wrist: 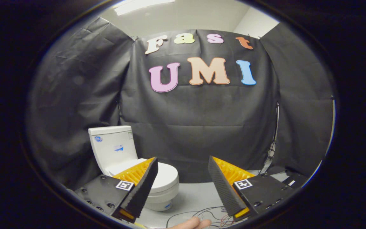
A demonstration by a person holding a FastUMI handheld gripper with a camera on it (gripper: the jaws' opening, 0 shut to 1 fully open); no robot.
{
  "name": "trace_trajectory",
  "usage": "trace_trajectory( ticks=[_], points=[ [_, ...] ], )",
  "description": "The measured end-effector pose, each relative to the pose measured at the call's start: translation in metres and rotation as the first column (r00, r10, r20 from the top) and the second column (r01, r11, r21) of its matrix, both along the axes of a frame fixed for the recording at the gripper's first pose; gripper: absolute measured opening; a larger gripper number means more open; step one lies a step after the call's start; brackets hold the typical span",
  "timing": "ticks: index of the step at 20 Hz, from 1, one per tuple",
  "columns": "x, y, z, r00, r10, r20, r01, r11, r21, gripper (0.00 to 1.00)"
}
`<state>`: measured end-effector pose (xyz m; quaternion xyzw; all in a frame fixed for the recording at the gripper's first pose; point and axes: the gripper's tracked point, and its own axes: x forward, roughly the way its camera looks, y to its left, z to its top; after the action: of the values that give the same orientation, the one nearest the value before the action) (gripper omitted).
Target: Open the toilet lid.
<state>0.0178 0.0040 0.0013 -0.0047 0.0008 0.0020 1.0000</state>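
A small white toilet [129, 165] stands on the pale floor against the black cloth wall, its tank [111, 146] upright behind the bowl. Its lid [166, 175] lies flat down over the bowl. My gripper [183, 162] is open, held above and in front of the toilet, with a wide gap between the two fingers. The left finger [140, 187] overlaps the near part of the lid and bowl in the view; the right finger [226, 187] is off to the right of the toilet. Nothing is between them.
Thin wires [199, 213] trail over the grey floor just ahead of the fingers. A person's fingers [192, 224] show at the bottom. A cable and stand [273, 149] run down the cloth wall at the right, with dark gear [292, 179] on the floor.
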Motion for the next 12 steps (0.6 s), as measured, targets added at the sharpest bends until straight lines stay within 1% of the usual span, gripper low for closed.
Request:
trace_trajectory(
  ticks=[2, 3, 4, 5, 7, 9, 10, 12],
  points=[
    [0.026, 0.008, -0.007, 1.000, 0.010, -0.029, -0.011, 0.999, -0.037, 0.99],
    [0.037, 0.017, -0.008, 0.999, 0.028, -0.043, -0.031, 0.997, -0.075, 0.99],
    [0.047, 0.031, -0.006, 0.997, 0.072, -0.036, -0.076, 0.991, -0.113, 0.99],
    [0.054, 0.043, 0.001, 0.996, 0.081, -0.033, -0.085, 0.989, -0.123, 0.99],
    [0.079, 0.070, 0.004, 0.992, 0.122, -0.020, -0.123, 0.988, -0.096, 0.99],
    [0.079, 0.096, -0.004, 0.991, 0.129, -0.025, -0.130, 0.988, -0.081, 0.99],
    [0.078, 0.106, -0.006, 0.993, 0.121, -0.014, -0.121, 0.990, -0.065, 0.99],
    [0.066, 0.127, -0.013, 0.995, 0.104, 0.012, -0.104, 0.995, 0.003, 0.98]
  ],
)
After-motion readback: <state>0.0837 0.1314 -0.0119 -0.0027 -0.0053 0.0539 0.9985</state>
